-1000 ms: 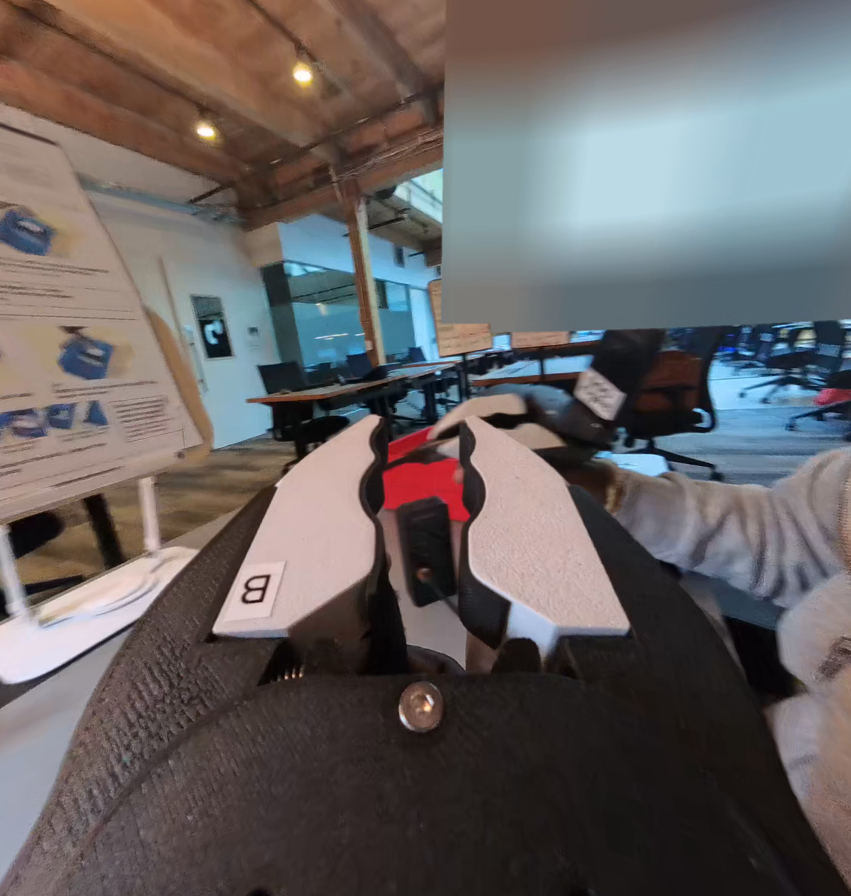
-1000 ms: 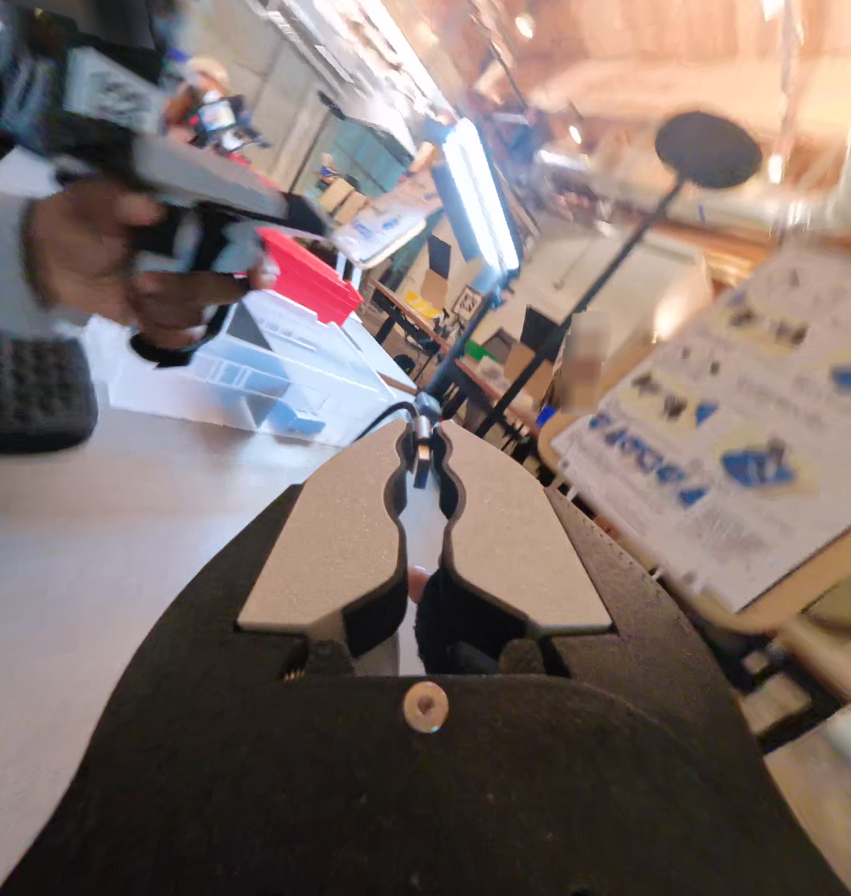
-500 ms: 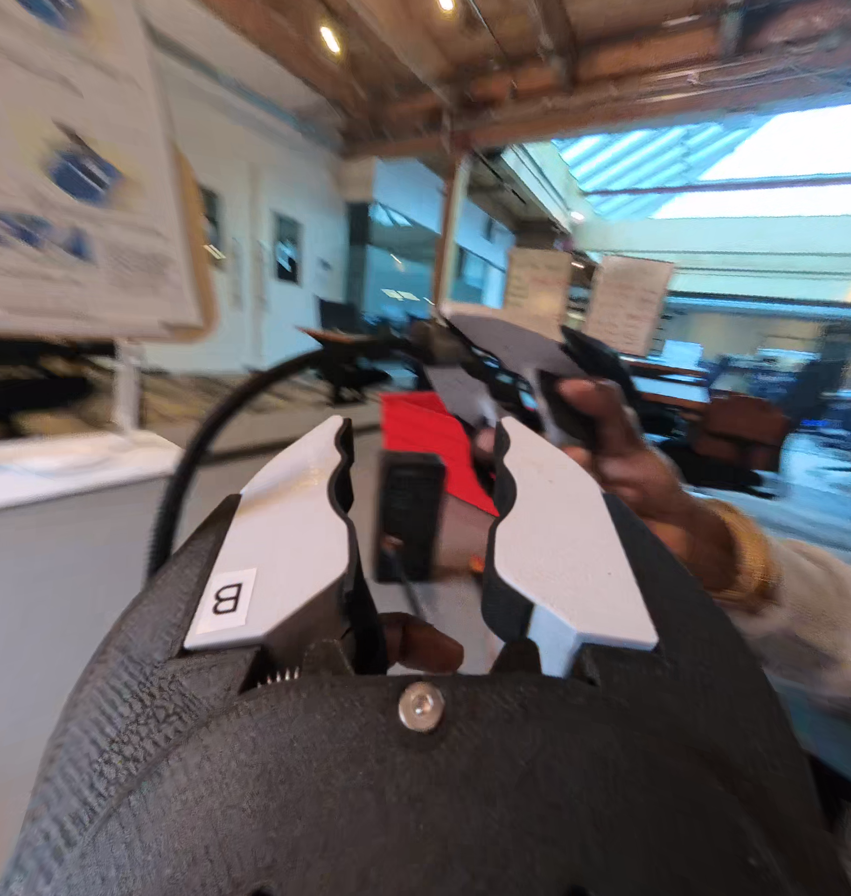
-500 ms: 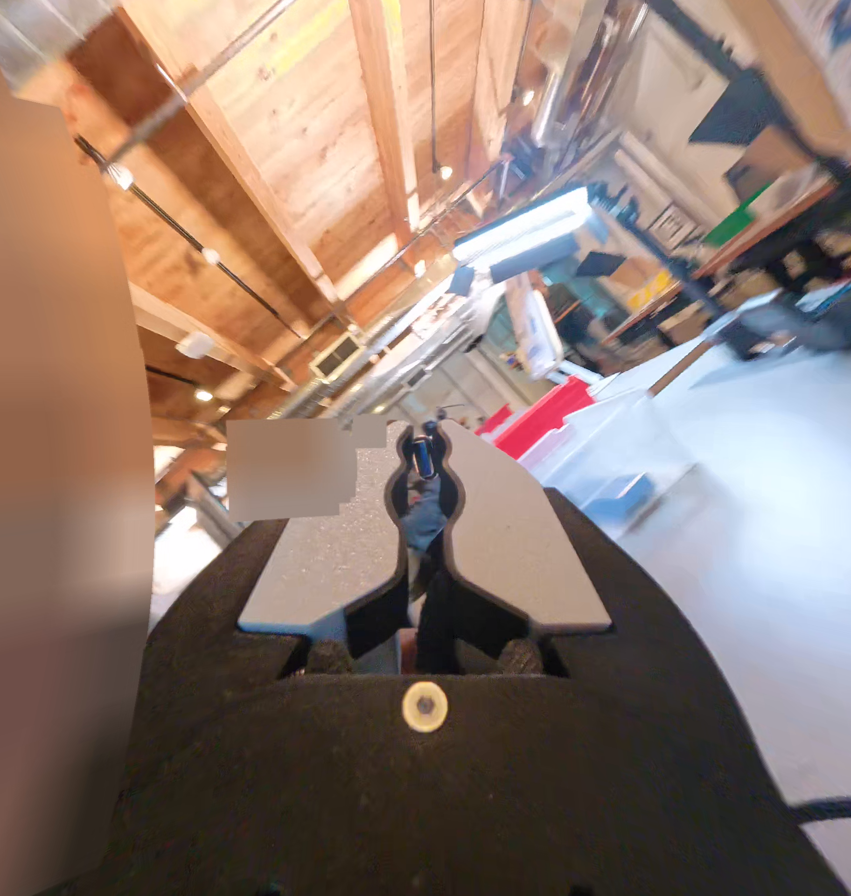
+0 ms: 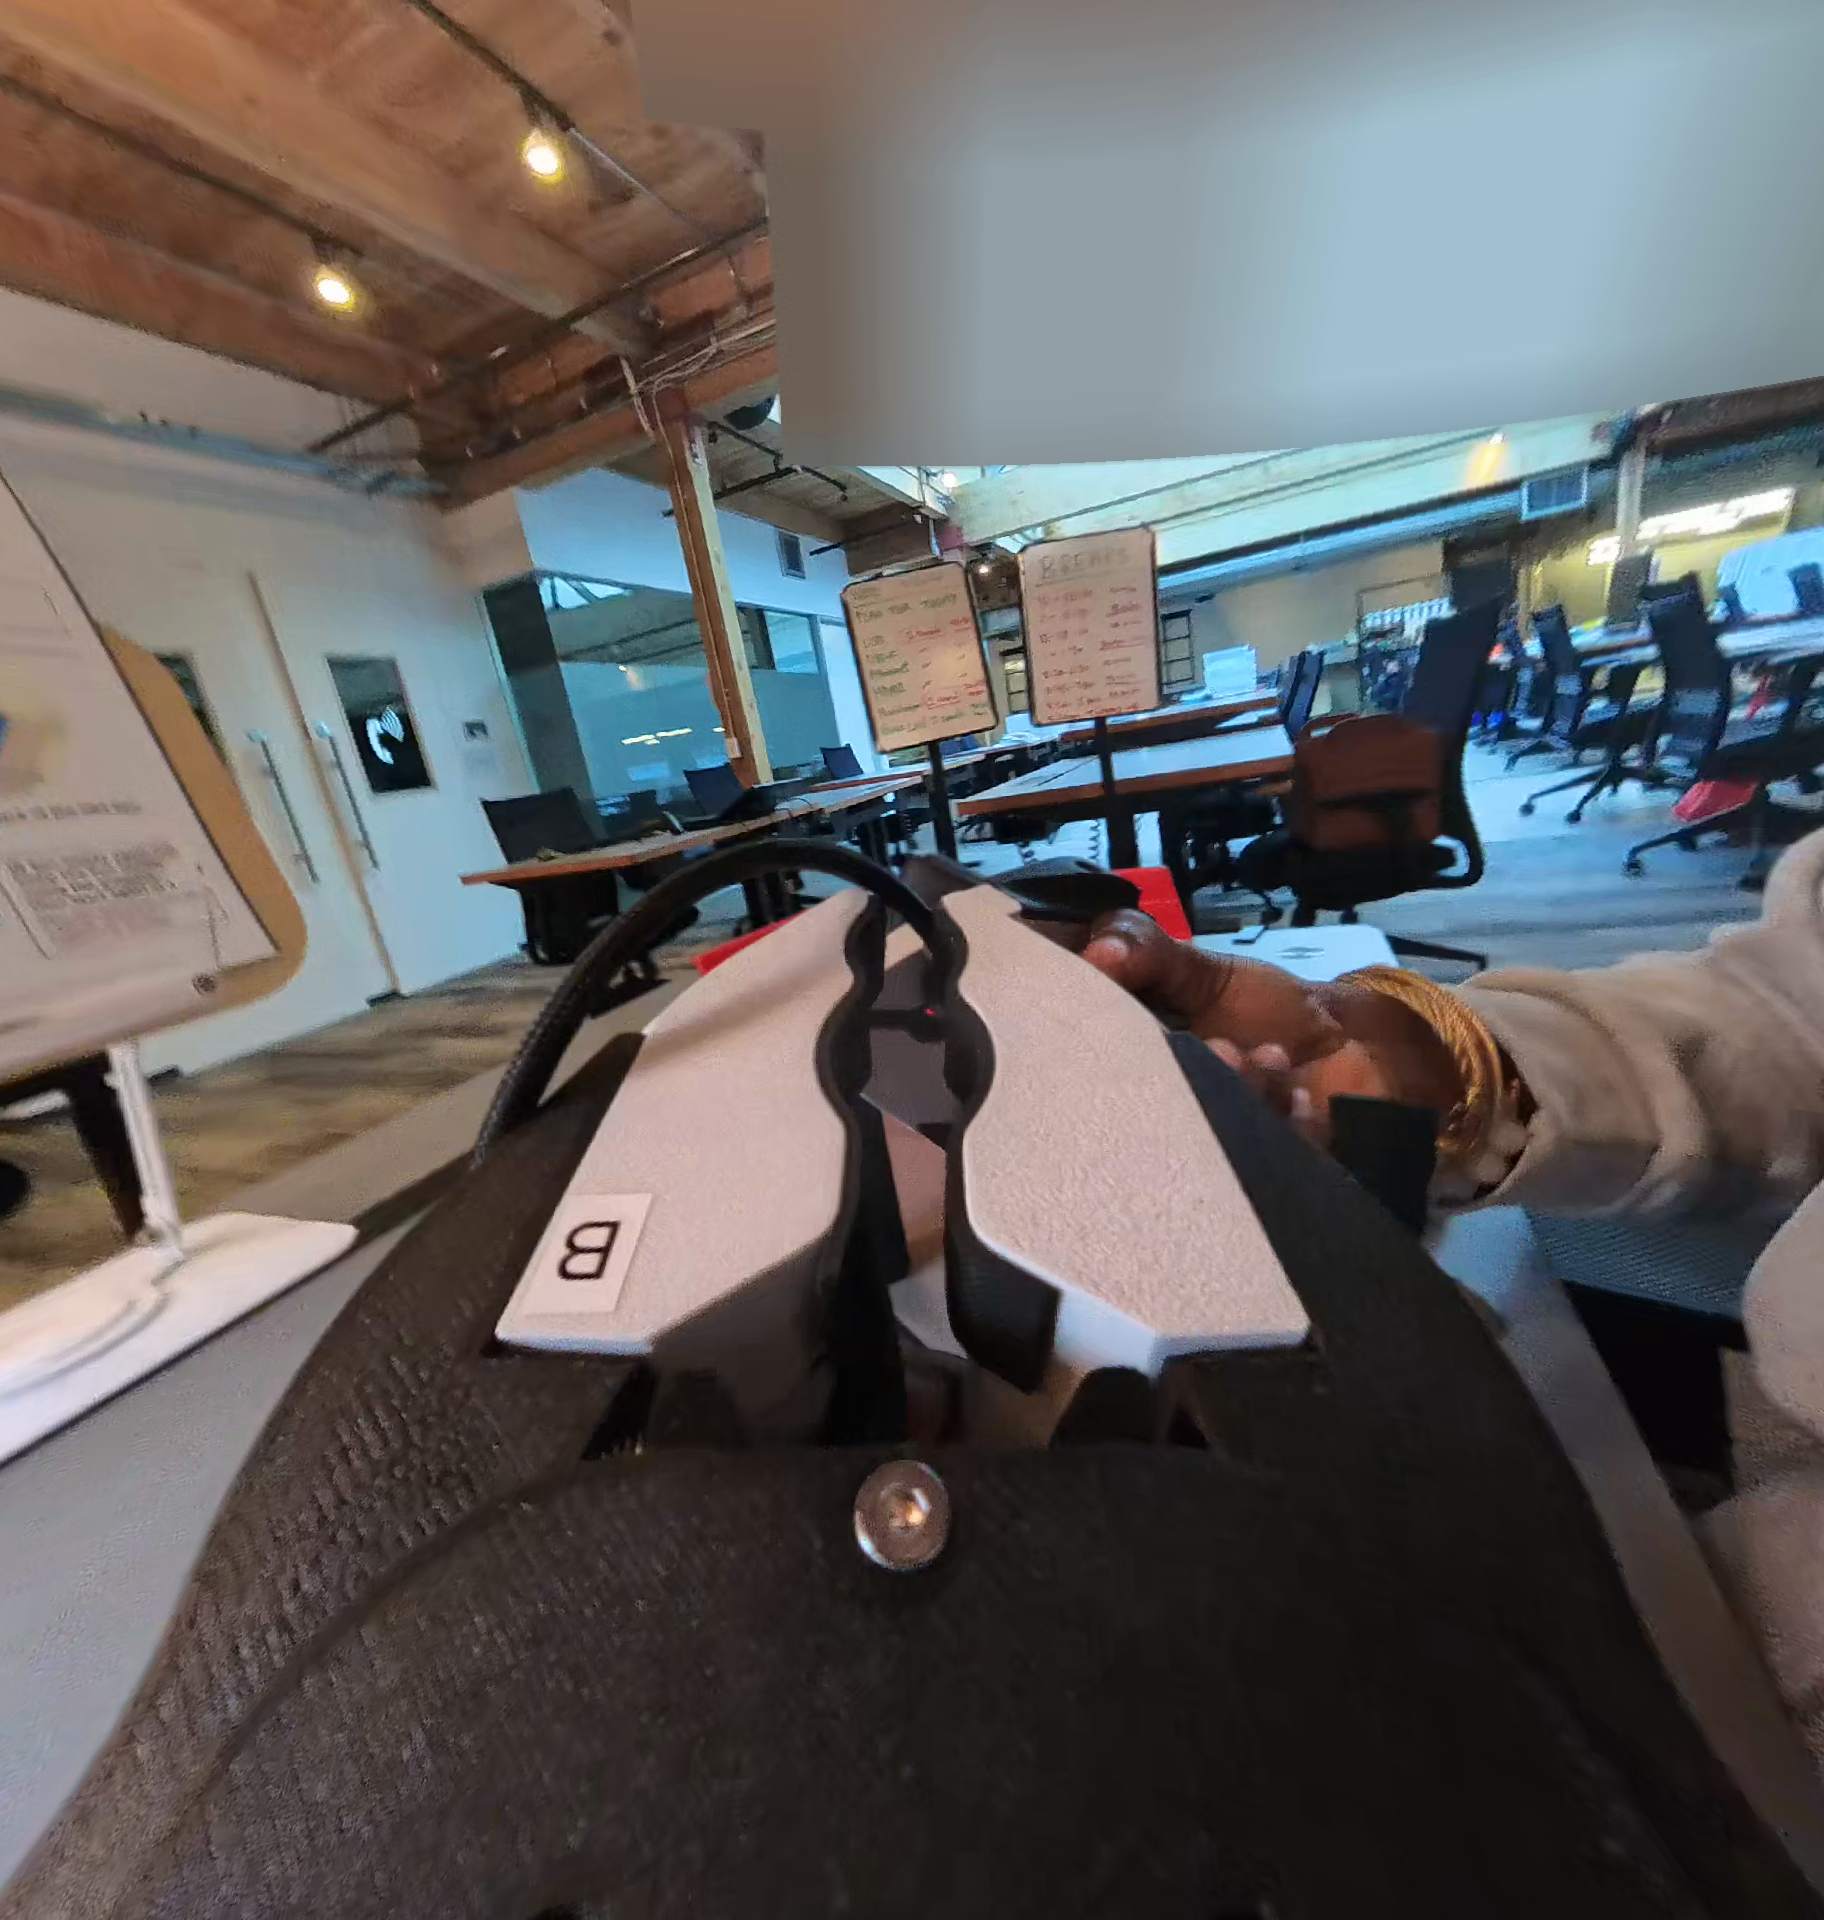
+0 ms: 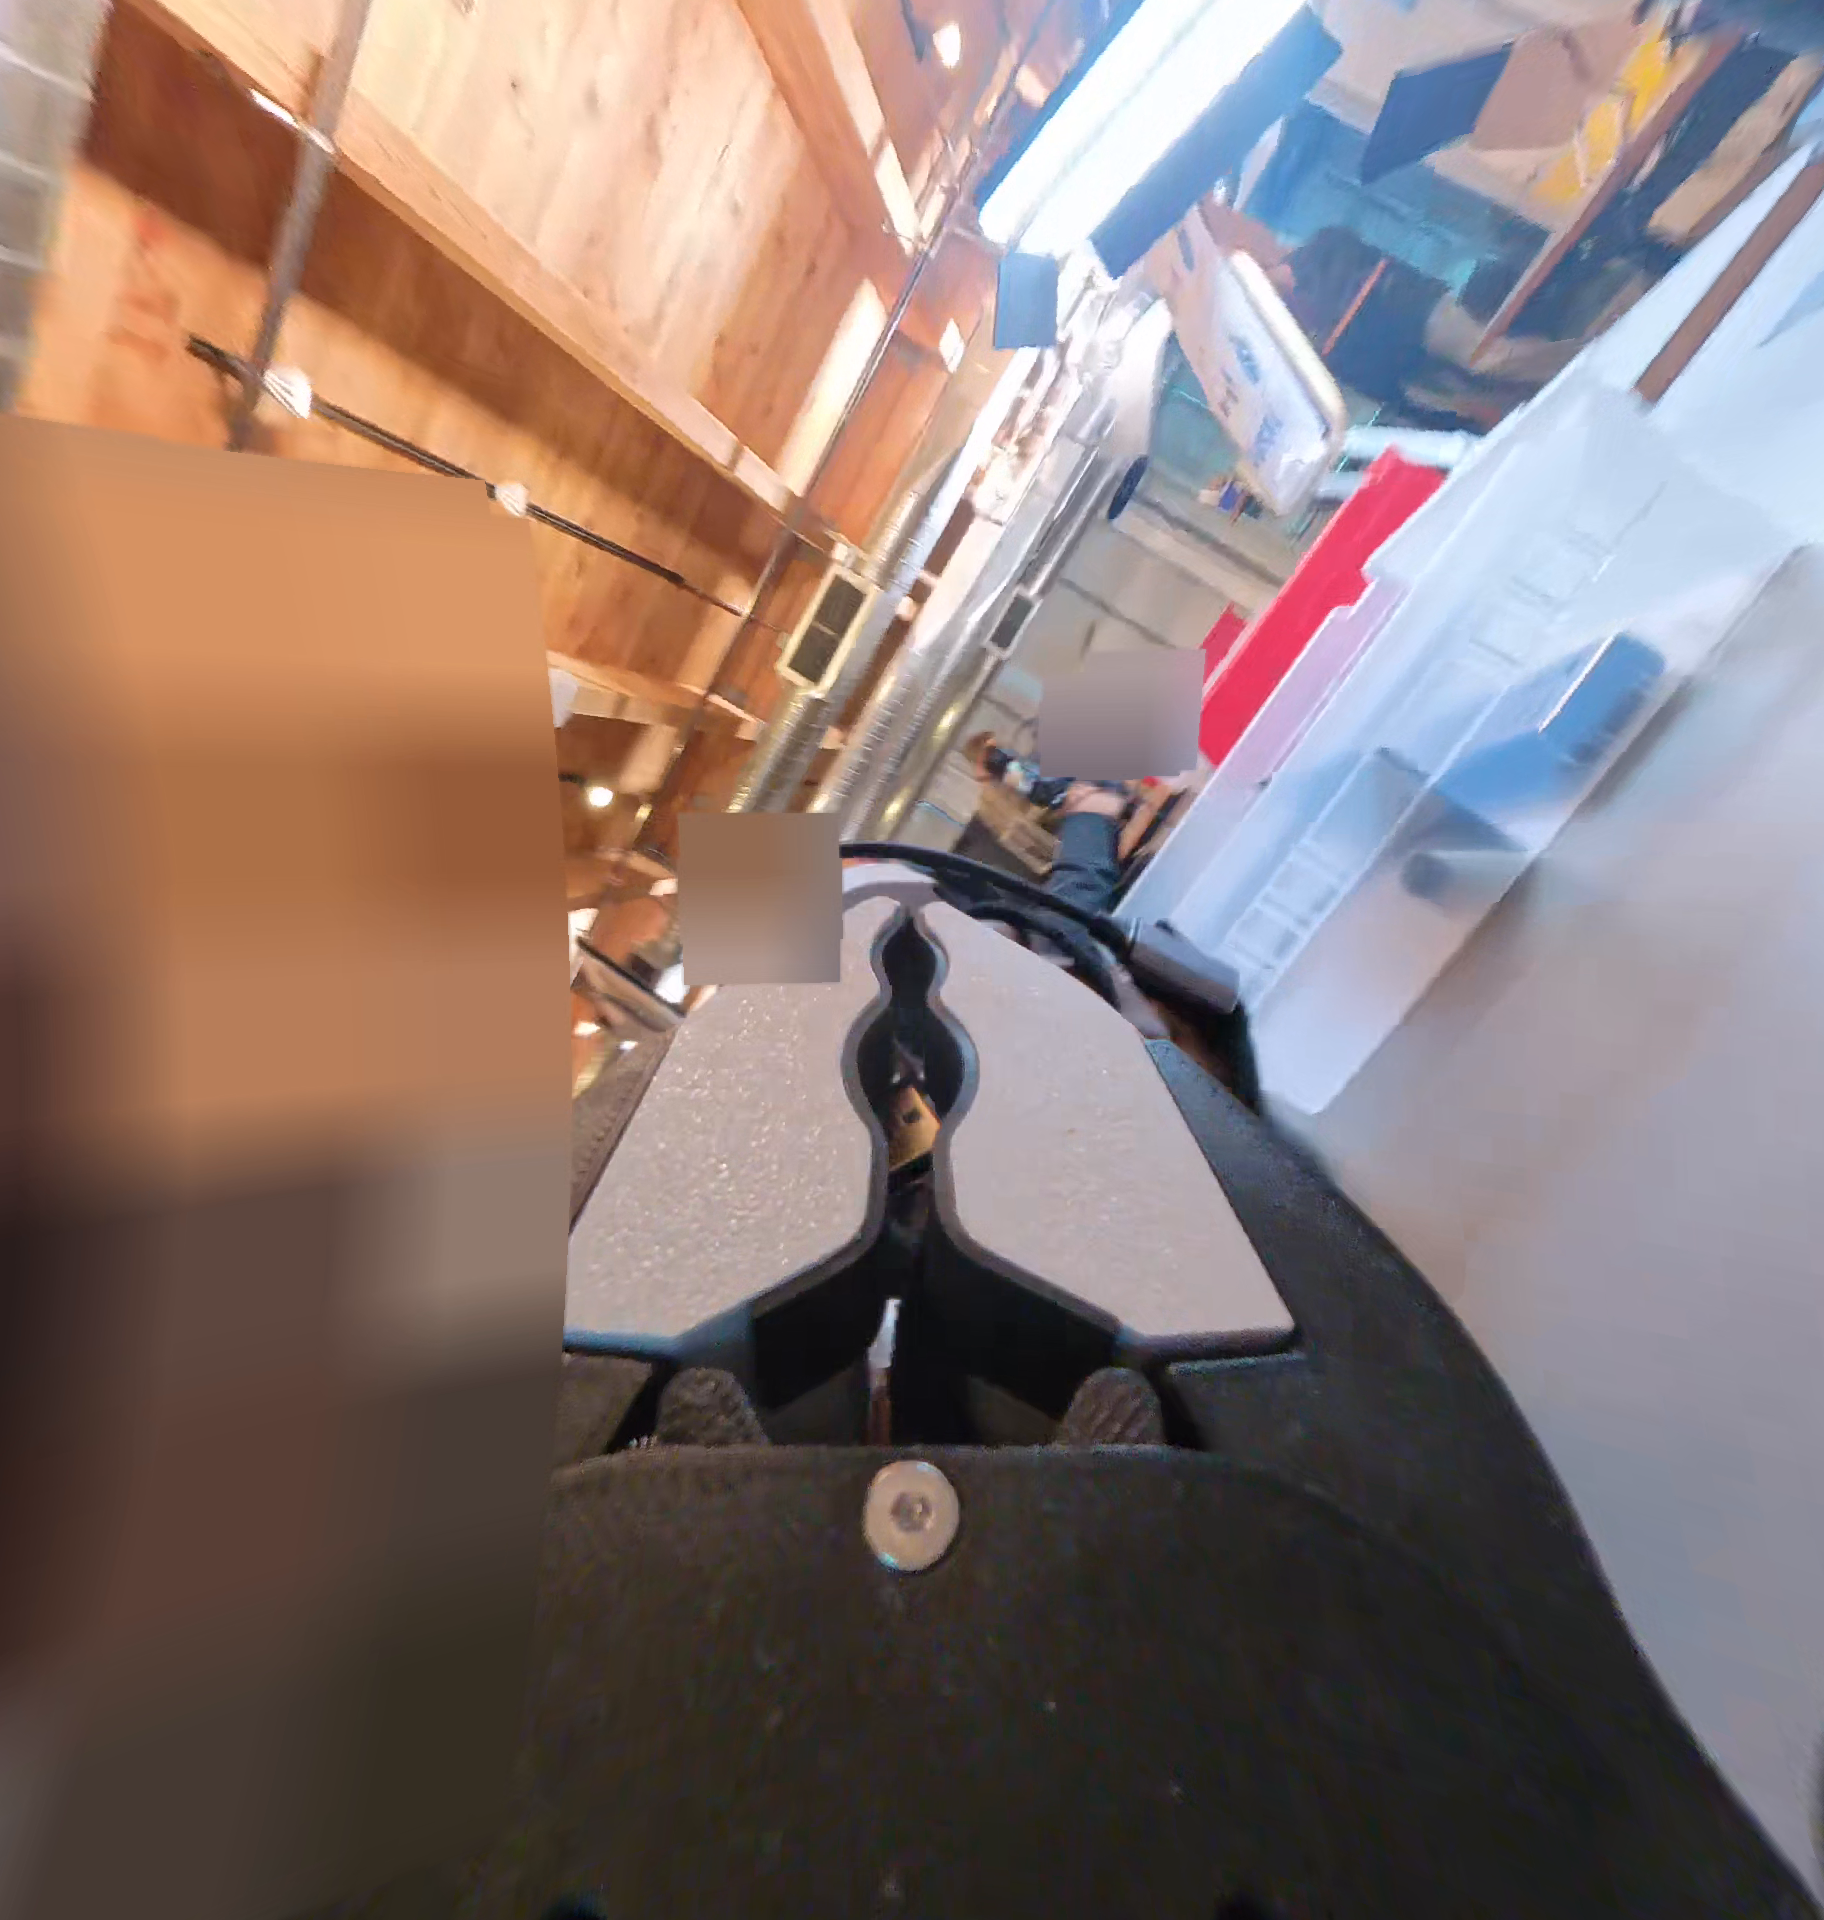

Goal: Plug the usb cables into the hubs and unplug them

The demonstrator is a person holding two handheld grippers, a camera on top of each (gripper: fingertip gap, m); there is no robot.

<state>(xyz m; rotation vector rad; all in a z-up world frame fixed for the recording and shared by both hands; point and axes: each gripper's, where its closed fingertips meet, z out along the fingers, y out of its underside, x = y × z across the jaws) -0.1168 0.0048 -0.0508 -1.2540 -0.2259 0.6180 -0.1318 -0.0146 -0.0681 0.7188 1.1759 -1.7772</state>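
Note:
In the left wrist view my left gripper (image 5: 903, 914) is shut on a small black usb hub (image 5: 908, 1070) with a tiny red light, held above the table. A black usb cable (image 5: 617, 956) arcs from the left over to the fingertips. A hand (image 5: 1230, 1018) with a gold bracelet holds the right gripper just behind my left gripper's right finger. In the right wrist view my right gripper (image 6: 903, 920) is shut, and the black cable (image 6: 1001, 914) comes out beyond its tips. The plug is hidden. A grey connector piece (image 6: 1178, 971) sits right of the tips.
An instruction board (image 5: 87, 831) on a white stand (image 5: 108, 1320) is at the left on the grey table (image 5: 46, 1621). A clear plastic bin (image 6: 1490, 748) with a red lid (image 6: 1303, 634) stands on the table. Desks and office chairs (image 5: 1375, 821) fill the room behind.
My left gripper has closed from open onto the black hub. The cable end and the right gripper have come in to the left gripper's tips. The right wrist view has swung round.

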